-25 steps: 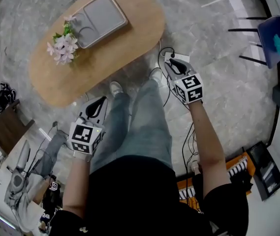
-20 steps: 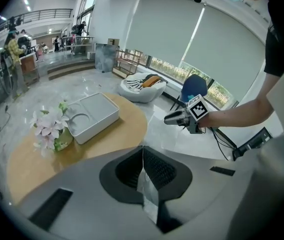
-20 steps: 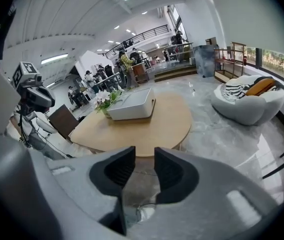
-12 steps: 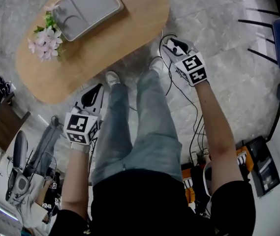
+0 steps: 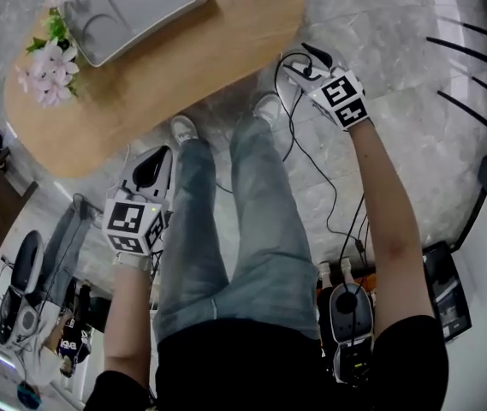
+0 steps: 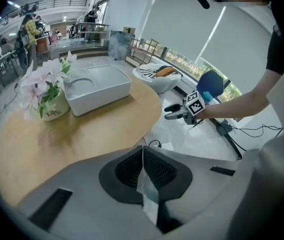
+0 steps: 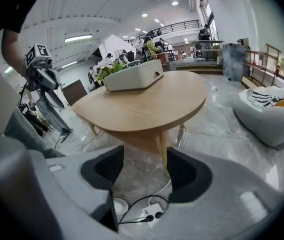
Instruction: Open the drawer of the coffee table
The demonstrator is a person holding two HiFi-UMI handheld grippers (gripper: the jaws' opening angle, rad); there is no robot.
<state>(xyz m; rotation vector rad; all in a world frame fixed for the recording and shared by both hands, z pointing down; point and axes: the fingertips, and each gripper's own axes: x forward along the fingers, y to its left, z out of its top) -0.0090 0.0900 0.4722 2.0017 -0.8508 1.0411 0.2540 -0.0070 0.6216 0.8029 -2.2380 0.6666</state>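
The oval wooden coffee table [image 5: 226, 32] stands in front of the person's feet. In the right gripper view its top [image 7: 146, 101] sits on a wooden underside; I cannot make out a drawer front. My left gripper [image 5: 151, 168] hangs by the left knee, just off the table's near edge, its jaws [image 6: 142, 156] shut with nothing in them. My right gripper [image 5: 299, 62] is beside the table's right end, low over the floor. Its jaws [image 7: 144, 159] are opening, and only floor and cable show between them.
A white tray [image 5: 132, 2] and a pot of pale flowers [image 5: 46, 58] sit on the tabletop. A power strip with cables [image 7: 149, 215] lies on the marble floor under my right gripper. A beanbag [image 7: 271, 119] lies to the right, black chair legs [image 5: 474, 67] at far right.
Both grippers have sunk toward the floor beside the table. The right gripper's jaws have spread apart. The left gripper's jaws stayed shut.
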